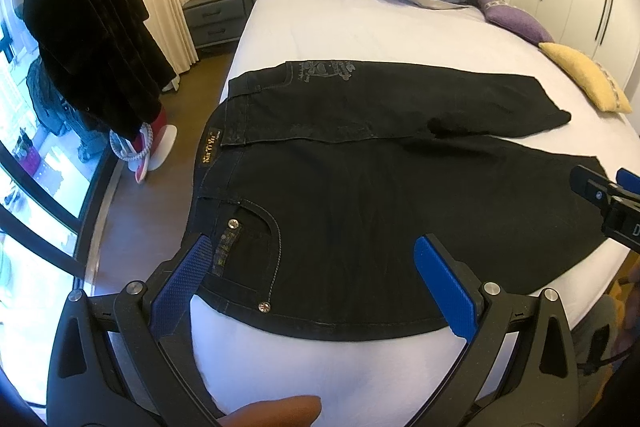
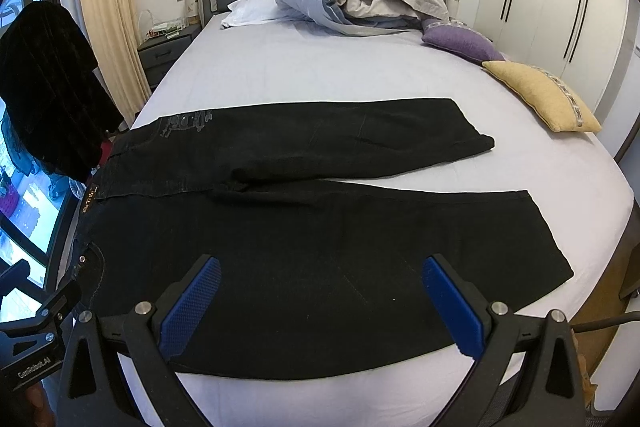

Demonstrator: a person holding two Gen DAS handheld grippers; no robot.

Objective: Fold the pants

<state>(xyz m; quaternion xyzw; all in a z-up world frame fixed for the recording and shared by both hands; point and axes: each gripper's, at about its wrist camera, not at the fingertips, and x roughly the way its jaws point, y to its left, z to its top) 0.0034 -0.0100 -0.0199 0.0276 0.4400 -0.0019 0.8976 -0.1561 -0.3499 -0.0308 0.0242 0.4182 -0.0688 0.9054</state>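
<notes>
1. The black jeans point(image 2: 304, 227) are laid flat across the bed point(image 2: 320, 75), waistband toward the window, legs spread apart in a V.
2. No fold is seen; lengthwise and crosswise folds are judged outstanding.
3. The left gripper point(image 1: 316, 279) is spread open over the pocket, apparently not touching it.
4. The right gripper point(image 2: 320, 303) is held open, nothing grasped.

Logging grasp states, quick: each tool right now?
Left tool: open, above the black jeans, holding nothing.
Right tool: open, empty.
</notes>
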